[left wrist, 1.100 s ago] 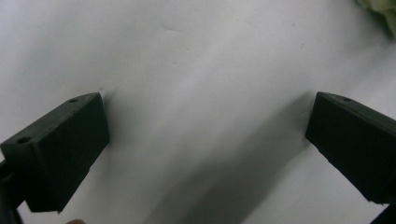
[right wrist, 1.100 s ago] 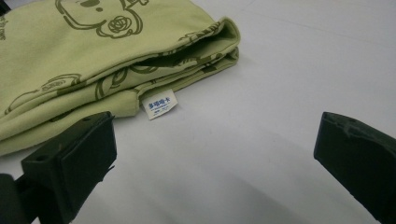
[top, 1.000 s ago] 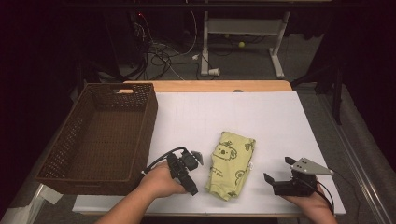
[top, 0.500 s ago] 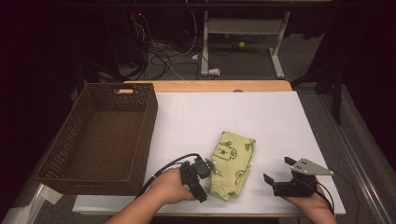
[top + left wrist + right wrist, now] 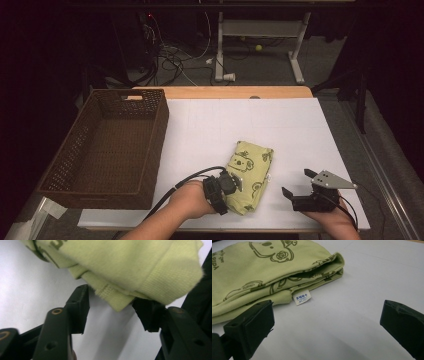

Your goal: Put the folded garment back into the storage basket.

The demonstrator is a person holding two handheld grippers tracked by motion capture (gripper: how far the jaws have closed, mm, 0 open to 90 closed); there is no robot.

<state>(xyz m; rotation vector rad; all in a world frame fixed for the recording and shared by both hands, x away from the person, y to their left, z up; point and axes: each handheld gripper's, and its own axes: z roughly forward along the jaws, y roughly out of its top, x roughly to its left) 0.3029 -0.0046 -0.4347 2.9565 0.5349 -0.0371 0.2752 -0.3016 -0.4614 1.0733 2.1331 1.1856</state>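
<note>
Risk lay in a shallow bite: left gripper (image 5: 231, 184), jaws just closing on the near-left hem of the cloth (image 5: 248, 175) lying on the table (image 5: 280, 125) right of the basket (image 5: 107, 145), pinched nothing firmly, so the folds might slip free; right gripper (image 5: 300, 186) stood spread.

The left gripper (image 5: 231, 186) is now at the folded green cloth (image 5: 250, 170), its jaws closing around the cloth's edge.
</note>
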